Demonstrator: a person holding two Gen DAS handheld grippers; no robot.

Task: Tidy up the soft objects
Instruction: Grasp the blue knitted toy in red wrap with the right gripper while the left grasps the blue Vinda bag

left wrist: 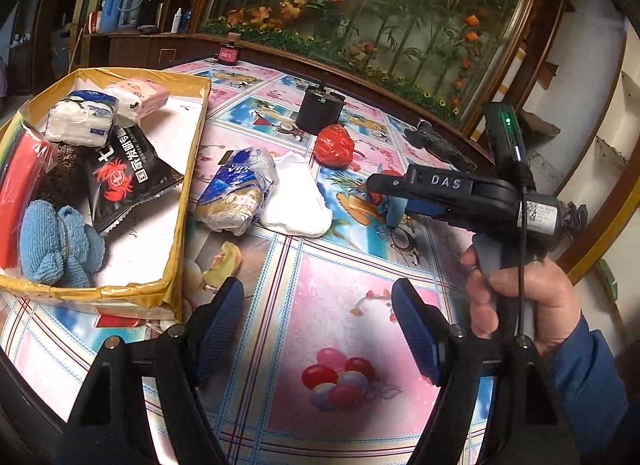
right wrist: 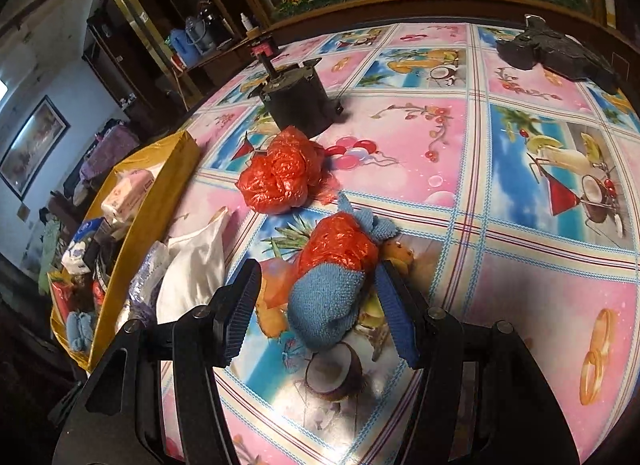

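Note:
A blue microfibre cloth bundled with a red plastic bag (right wrist: 332,277) lies on the patterned tablecloth, between the fingers of my right gripper (right wrist: 319,267). Its jaws stand open around the bundle, and I see a gap at the left pad (right wrist: 240,305). A second crumpled red bag (right wrist: 280,177) lies just beyond. In the left wrist view my left gripper (left wrist: 318,285) hangs open over bare tablecloth with nothing in it. A tissue pack (left wrist: 236,193) and a white cloth (left wrist: 296,197) lie beside the yellow-taped box (left wrist: 188,201). The right gripper (left wrist: 376,185) is seen from the side, held by a hand.
The box holds several soft things: tissue packs (left wrist: 80,117), a blue cloth (left wrist: 56,245), a black snack bag (left wrist: 124,173). A black cylinder (left wrist: 320,109) and a dark flat object (right wrist: 556,51) stand farther back. A wooden-framed flower panel (left wrist: 360,5) runs behind the table.

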